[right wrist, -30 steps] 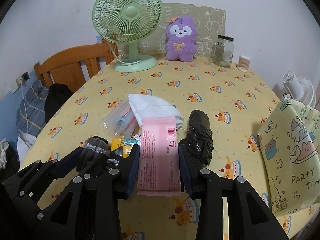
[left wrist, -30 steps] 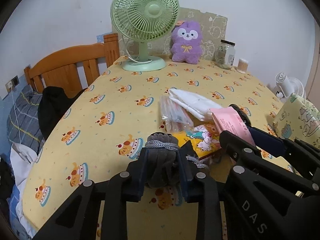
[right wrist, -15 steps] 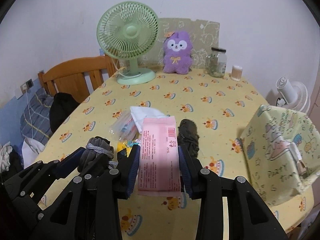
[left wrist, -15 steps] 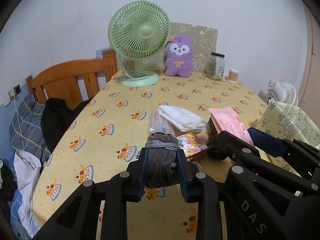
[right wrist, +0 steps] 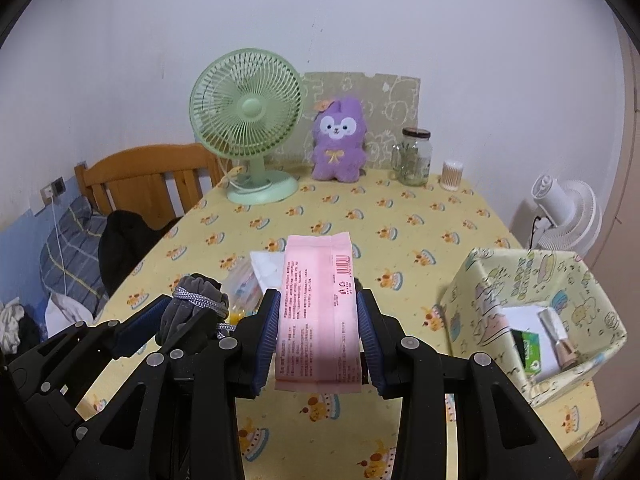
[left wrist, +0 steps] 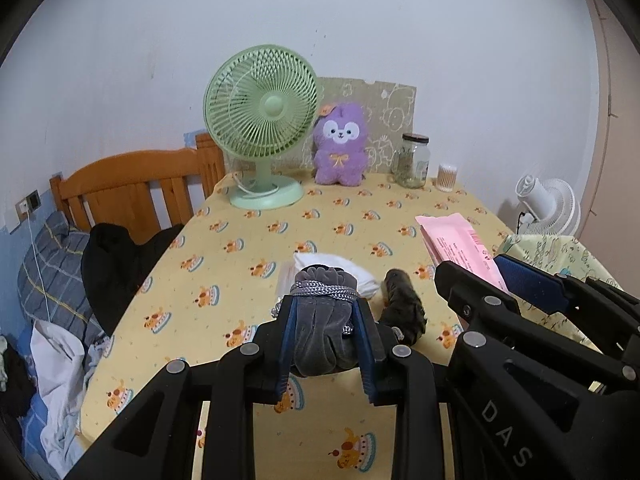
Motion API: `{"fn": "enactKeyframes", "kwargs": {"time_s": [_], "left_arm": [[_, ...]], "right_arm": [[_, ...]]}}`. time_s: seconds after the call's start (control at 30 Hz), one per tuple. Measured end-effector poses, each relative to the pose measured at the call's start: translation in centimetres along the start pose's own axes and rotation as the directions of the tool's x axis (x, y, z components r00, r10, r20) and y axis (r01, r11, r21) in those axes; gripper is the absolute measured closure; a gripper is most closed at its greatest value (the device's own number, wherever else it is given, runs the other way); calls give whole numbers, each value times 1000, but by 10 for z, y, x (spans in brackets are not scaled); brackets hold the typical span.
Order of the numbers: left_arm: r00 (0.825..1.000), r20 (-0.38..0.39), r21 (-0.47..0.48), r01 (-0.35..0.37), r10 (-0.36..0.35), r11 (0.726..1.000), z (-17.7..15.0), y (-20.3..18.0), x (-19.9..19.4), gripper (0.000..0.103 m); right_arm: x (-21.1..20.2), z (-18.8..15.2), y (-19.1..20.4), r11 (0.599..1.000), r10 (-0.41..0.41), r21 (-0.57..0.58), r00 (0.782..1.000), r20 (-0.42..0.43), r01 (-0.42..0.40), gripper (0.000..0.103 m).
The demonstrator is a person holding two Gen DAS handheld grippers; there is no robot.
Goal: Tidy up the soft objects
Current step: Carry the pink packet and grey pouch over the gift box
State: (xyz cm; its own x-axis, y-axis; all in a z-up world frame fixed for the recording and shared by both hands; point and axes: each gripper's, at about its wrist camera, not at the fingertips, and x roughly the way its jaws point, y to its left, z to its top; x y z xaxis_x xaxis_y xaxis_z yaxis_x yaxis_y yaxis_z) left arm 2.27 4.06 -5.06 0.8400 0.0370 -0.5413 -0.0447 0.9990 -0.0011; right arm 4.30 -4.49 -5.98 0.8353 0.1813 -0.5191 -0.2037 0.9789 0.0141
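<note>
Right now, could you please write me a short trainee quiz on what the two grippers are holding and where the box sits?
1. True or false: the left gripper is shut on a grey pouch.
2. What does the right gripper hold? A) a white cloth B) a pink pack C) a jar
3. Fill in: the box stands to the ____ of the pink pack in the right wrist view.

Key: 1 true; 2 B; 3 right.

Yellow cake-print table [right wrist: 404,216], green fan [right wrist: 246,120], purple plush [right wrist: 338,140], jar [right wrist: 414,156], patterned box [right wrist: 480,296]
</note>
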Motion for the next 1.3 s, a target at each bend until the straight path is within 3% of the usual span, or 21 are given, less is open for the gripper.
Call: {"fn": "enactKeyframes", "kwargs": {"time_s": [0.5, 0.9, 1.3], "left_arm": [[999, 26, 1, -24, 24, 1000, 26, -17, -11, 76], [999, 40, 19, -33, 32, 999, 38, -51, -15, 76], [998, 52, 71, 19, -23, 997, 48, -93, -16, 75]], "right_arm": [[-12, 27, -14, 1000, 26, -6, 999, 25, -26, 61], [-20, 36, -49, 1000, 25, 12, 999, 38, -26, 61], [-35, 38, -89, 999, -15, 47, 998, 62, 12, 61]]}}
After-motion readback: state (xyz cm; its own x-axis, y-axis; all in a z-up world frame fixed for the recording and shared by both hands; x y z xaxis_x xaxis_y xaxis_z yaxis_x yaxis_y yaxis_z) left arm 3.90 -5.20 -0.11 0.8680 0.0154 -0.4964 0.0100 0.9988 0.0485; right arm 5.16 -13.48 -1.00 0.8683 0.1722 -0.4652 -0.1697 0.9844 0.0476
